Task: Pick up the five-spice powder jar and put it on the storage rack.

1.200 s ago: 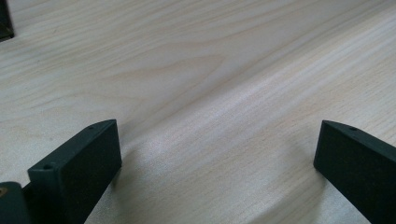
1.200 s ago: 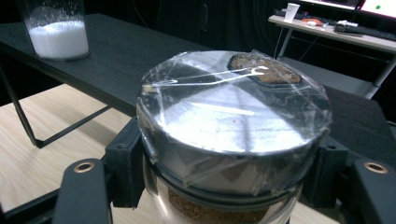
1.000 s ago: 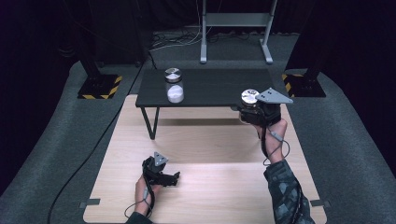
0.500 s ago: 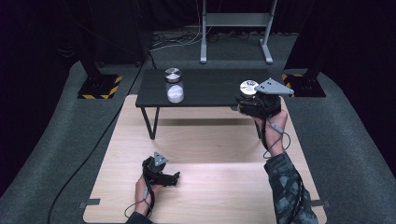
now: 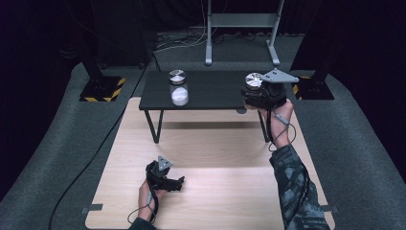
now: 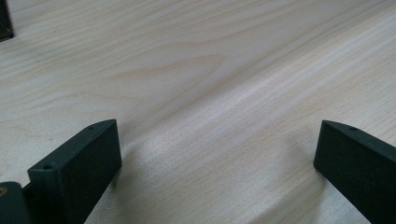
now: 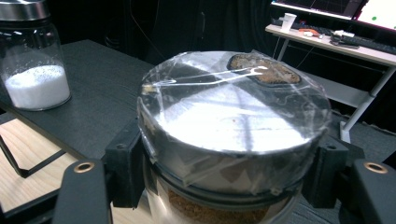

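Right tool (image 7: 224, 186) — jaws clamped on brown-filled jar (image 7: 233, 135), being held above the dark surface (image 5: 210, 91); best kept upright. Left tool (image 6: 215, 158) — wide open, empty.

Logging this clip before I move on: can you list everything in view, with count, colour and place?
Black side table: 1, black top on thin legs, standing at the far end of the wooden floor board.
Wooden board: 1, pale wood, under the table and the person's hands.
Jar of white powder: 1, clear glass with a silver lid, upright on the table's left part.
Jar of brown contents: 1, silver lid wrapped in clear film, at the table's right edge, between the right gripper's jaws.
Grey stand: 1, behind the table.
Hazard-striped bases: 2, black and yellow, either side of the table.
Left gripper: black, low over the board, jaws apart.
Right gripper: black, clamped on the brown jar.
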A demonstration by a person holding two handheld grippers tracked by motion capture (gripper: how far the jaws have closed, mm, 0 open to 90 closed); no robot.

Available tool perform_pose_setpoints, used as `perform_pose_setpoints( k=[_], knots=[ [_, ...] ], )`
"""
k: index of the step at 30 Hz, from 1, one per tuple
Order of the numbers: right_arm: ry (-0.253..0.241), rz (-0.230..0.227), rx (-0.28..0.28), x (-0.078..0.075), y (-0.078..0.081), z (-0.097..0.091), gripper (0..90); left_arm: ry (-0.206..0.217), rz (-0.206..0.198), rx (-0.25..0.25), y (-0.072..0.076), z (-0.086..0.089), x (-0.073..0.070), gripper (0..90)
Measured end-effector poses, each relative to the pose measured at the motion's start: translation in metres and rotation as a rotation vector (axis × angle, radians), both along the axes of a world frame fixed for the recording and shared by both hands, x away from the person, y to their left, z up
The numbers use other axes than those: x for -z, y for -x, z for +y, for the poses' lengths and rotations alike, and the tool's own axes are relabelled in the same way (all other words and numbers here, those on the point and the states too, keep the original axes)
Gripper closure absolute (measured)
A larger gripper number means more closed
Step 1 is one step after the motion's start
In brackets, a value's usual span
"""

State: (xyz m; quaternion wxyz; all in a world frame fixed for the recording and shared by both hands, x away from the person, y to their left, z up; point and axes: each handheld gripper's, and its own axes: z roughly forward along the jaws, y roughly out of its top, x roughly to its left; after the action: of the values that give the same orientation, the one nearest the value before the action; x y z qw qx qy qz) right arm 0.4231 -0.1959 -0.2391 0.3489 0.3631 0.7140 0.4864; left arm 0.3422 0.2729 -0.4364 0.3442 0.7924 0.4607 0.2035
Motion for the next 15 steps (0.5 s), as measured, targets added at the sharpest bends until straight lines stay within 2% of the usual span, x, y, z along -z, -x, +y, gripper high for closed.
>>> perform_pose_setpoints(
  k=[7, 15],
  knots=[
    [-0.012, 0.023, 0.008, 0.0, -0.014, 0.003, 29.6, 0.0, 0.0, 0.005, 0.0, 0.0, 0.0, 0.6],
    [-0.003, 0.035, 0.018, 0.001, -0.025, 0.009, 29.7, 0.001, 0.001, 0.008, 0.0, 0.0, 0.0, 0.6]
  ],
)
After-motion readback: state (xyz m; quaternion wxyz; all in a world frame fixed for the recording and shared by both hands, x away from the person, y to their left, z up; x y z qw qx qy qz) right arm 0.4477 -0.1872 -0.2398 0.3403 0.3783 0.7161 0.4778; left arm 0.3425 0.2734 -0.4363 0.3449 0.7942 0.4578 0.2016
